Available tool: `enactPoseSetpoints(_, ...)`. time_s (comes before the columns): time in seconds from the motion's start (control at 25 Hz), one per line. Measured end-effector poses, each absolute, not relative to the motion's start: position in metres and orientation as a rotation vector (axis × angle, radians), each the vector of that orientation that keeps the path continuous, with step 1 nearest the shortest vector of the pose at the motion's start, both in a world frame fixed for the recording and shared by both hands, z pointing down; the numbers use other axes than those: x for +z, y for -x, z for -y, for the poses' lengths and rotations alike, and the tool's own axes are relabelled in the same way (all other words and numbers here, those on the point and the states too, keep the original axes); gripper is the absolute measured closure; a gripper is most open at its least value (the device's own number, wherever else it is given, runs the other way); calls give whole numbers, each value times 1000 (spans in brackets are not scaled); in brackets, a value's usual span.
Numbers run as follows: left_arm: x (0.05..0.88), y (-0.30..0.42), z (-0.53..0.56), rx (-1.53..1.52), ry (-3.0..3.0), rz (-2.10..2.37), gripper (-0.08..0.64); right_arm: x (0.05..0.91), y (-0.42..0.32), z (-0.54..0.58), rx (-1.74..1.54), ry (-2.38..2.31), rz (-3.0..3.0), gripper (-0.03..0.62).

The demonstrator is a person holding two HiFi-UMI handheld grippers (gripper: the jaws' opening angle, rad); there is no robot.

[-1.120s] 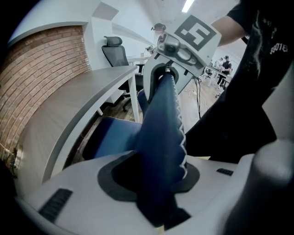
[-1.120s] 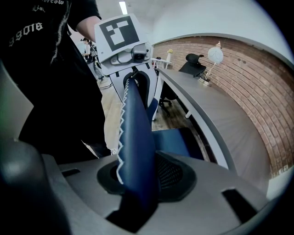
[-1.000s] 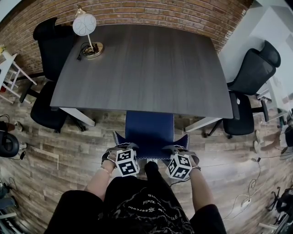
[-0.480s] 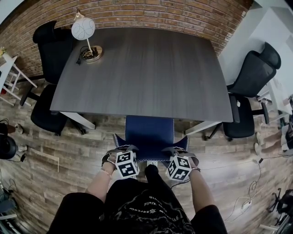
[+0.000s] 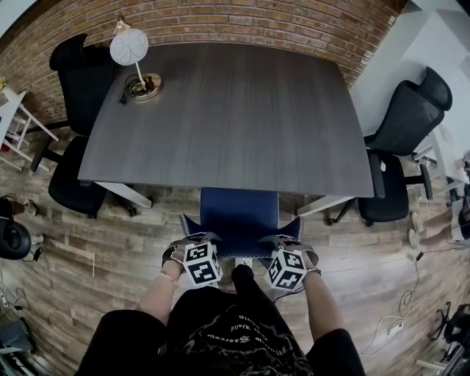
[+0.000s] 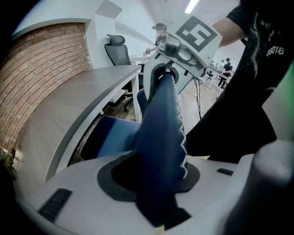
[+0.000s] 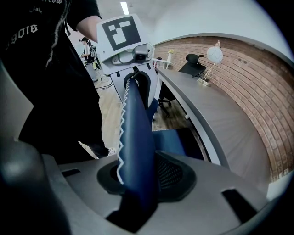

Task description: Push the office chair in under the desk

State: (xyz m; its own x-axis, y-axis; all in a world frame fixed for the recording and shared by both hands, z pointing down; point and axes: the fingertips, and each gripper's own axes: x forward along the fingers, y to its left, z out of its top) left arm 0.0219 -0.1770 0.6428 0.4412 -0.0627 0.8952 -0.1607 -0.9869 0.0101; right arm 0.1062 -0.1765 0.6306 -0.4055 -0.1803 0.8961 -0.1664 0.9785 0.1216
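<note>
A blue office chair (image 5: 241, 213) with white zigzag stitching stands at the near edge of the grey desk (image 5: 228, 110), its seat partly under the top. My left gripper (image 5: 192, 240) is shut on the left end of the chair's backrest (image 6: 161, 137). My right gripper (image 5: 283, 242) is shut on the right end of the same backrest (image 7: 135, 147). In both gripper views the padded blue edge runs between the jaws, with the other gripper clamped on it further along. The chair's base is hidden.
A desk lamp (image 5: 132, 55) stands on the desk's far left corner. Black office chairs sit at the left (image 5: 77, 110) and right (image 5: 400, 139) ends of the desk. A brick wall (image 5: 242, 22) runs behind it. Cables lie on the wooden floor (image 5: 400, 316) at the right.
The chair and both grippers have edged slightly forward toward the desk; the grip on the backrest is unchanged.
</note>
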Motion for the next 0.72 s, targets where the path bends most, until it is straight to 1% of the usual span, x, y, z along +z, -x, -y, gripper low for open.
enactPoseSetpoints(0.72, 642, -26, 196, 1592, -2582, 187, 414, 631, -109, 197, -16, -239, 1996, 483)
